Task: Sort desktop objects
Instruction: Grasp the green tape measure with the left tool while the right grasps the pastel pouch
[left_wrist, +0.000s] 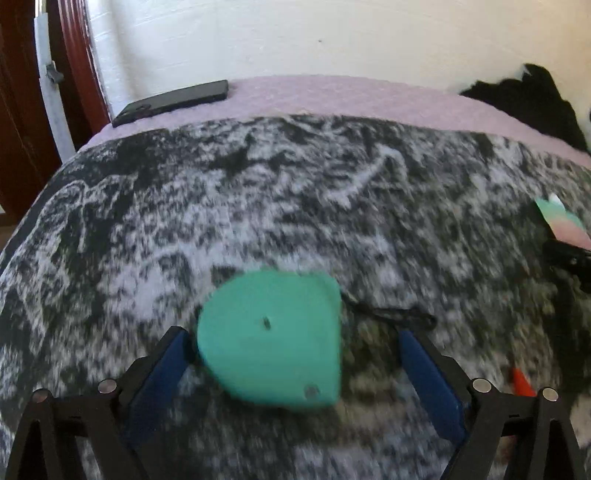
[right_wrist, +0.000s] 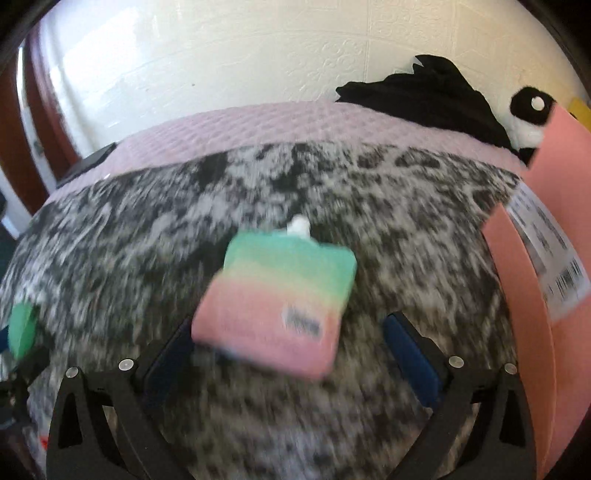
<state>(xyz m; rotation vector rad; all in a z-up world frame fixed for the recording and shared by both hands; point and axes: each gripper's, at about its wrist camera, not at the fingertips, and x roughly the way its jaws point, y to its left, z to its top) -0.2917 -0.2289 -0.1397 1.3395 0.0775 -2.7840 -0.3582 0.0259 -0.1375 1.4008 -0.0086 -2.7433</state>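
Observation:
A teal tape-measure-shaped case (left_wrist: 271, 338) with a thin black cord lies on the black-and-white speckled cloth (left_wrist: 258, 206). My left gripper (left_wrist: 291, 350) is open with the case between its blue pads, near the left pad (left_wrist: 168, 363). A pastel green-to-pink pouch (right_wrist: 275, 299) with a white cap lies on the cloth between the open fingers of my right gripper (right_wrist: 288, 339). The pouch also shows in the left wrist view (left_wrist: 563, 221) at the far right. The teal case shows at the left edge of the right wrist view (right_wrist: 22, 328).
A black phone (left_wrist: 171, 101) lies on the pink cover (left_wrist: 332, 96) at the back left. A black garment (right_wrist: 424, 98) and a panda plush (right_wrist: 528, 118) sit at the back right. A salmon-pink folder with a barcode label (right_wrist: 532, 236) stands at the right. A small red item (left_wrist: 521, 382) lies at the lower right.

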